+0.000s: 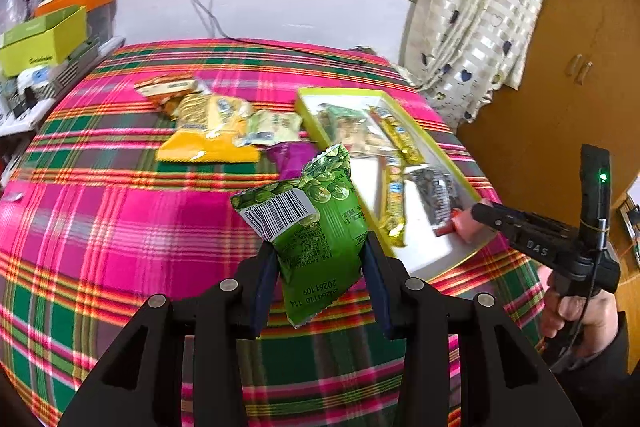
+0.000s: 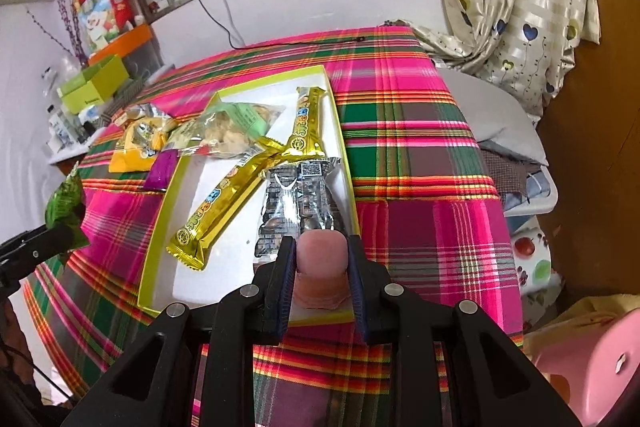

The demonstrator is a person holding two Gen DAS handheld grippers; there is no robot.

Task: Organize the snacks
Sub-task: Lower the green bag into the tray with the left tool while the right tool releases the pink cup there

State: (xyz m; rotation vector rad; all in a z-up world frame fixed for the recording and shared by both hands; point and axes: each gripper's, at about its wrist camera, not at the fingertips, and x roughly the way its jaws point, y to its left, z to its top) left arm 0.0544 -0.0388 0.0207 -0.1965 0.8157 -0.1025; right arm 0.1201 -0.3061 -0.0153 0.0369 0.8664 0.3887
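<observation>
Already low over the near corner of the box [image 2: 340,131], the right tongs [image 2: 322,251] clamp a pink sausage [image 2: 322,251], while the left tongs [image 1: 320,267] pinch a green packet [image 1: 320,227] above the cloth, farther off.

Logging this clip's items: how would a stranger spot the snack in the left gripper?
Start at the plaid tablecloth, then the yellow-rimmed tray. Just left of it, the left gripper holds a green packet aloft, the only one with a white barcode label.

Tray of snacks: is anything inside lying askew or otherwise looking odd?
Mildly. The two gold snack bars cross in a V rather than lying parallel, and the silver packet overlaps one. Nothing in the yellow-rimmed tray looks spilled or torn.
</observation>
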